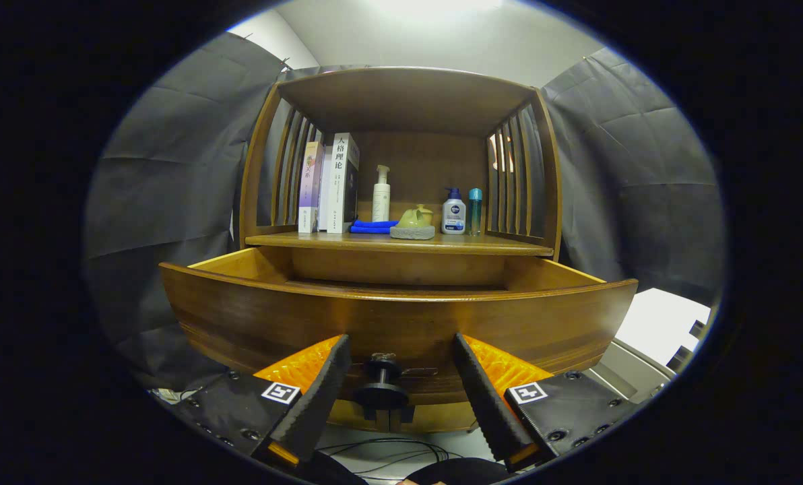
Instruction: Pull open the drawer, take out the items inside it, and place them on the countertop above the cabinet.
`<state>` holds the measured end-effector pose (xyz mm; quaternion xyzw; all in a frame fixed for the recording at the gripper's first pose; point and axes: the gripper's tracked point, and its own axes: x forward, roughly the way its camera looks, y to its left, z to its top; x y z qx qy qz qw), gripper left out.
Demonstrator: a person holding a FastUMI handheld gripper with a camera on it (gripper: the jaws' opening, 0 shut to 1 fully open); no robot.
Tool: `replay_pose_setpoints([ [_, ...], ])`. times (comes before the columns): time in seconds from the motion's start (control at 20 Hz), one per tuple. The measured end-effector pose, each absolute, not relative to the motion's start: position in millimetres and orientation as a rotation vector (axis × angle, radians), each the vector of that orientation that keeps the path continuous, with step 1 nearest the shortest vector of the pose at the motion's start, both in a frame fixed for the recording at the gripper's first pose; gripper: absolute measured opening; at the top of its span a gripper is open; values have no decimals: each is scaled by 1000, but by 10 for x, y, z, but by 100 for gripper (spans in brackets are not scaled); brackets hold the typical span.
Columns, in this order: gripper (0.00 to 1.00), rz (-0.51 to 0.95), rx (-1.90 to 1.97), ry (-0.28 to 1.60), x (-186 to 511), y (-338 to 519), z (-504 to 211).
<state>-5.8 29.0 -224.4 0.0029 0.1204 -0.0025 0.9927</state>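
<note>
Tongs [397,350] spread wide at the knob [382,387] of the pulled-out drawer [401,316].
Both fingers [320,397] stand apart on either side of the dark knob, touching nothing, with the knob between them just ahead. Beyond the drawer front, the drawer's inside is hidden from this low angle. On the worktop [401,242] above stand books [327,185], a white pump bottle [381,195], a blue cloth [372,227], a green figure [413,222] and two small bottles [462,212].

The drawer [401,316] front hides its inside, so its contents cannot be told.
</note>
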Motion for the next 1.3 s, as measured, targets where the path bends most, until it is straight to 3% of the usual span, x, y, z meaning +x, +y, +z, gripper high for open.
replay_pose_setpoints([
  [1.3, 98, -15, 50, 298, 1302, 327, -2314],
])
